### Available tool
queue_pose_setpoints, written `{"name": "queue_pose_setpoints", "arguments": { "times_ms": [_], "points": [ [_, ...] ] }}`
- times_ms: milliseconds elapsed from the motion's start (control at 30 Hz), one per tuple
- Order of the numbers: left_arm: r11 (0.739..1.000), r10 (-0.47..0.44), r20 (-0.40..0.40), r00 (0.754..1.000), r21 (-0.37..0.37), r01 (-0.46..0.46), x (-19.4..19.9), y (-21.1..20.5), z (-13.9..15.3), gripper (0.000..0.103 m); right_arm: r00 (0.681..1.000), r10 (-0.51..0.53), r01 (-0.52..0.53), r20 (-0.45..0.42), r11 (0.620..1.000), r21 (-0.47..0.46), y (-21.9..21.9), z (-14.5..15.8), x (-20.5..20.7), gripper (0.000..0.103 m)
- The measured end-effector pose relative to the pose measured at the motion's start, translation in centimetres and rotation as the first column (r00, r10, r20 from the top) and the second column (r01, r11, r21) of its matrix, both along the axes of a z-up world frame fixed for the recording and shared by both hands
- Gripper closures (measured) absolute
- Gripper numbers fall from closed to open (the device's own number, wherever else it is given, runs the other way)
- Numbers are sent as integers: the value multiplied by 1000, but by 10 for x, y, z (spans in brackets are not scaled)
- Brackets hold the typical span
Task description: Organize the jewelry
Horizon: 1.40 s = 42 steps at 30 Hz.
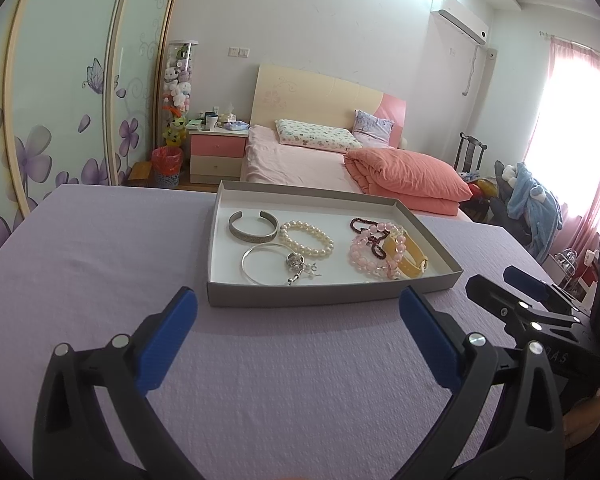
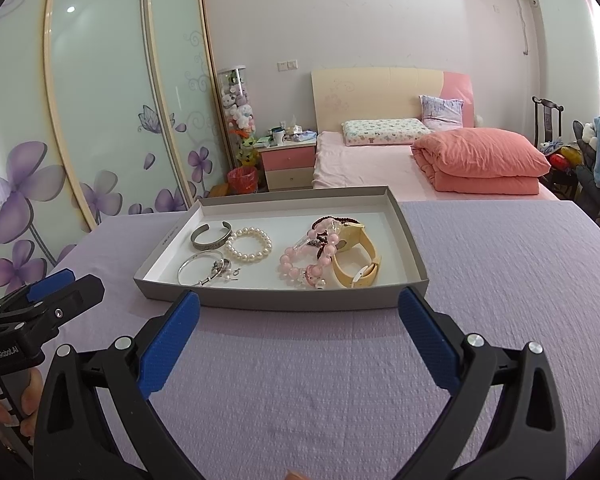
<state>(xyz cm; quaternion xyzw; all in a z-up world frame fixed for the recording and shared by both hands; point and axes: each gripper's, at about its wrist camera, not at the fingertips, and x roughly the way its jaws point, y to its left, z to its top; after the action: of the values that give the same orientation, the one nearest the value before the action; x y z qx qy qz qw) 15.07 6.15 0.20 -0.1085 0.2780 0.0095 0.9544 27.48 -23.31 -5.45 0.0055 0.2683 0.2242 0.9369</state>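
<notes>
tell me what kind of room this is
Most likely a bedroom: a made bed with a folded pink quilt, a nightstand beside it, and sliding wardrobe doors along the wall.

Bracelets loose in shallow grey tray

My left gripper is spread wide, its blue pads far apart, with nothing between them. It is level and pointing forward, hovering just above the surface. My right gripper is spread just as wide, its blue pads likewise apart and holding nothing. The two sit side by side, near each other at about the same height. From the left wrist view I see the right gripper low at the right edge; from the right wrist view the left one shows at the left edge, with my left hand wrapped around its handle.
</notes>
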Motion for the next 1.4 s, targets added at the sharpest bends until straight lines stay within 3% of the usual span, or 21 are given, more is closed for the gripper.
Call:
{"name": "queue_pose_setpoints", "arguments": {
  "times_ms": [1400],
  "points": [
    [1000, -4, -10, 1000, 8, 4, 2, 1, -4, 2, 1000, 1, -1, 1, 1000, 0, 1, 2, 1, 2]
  ]
}}
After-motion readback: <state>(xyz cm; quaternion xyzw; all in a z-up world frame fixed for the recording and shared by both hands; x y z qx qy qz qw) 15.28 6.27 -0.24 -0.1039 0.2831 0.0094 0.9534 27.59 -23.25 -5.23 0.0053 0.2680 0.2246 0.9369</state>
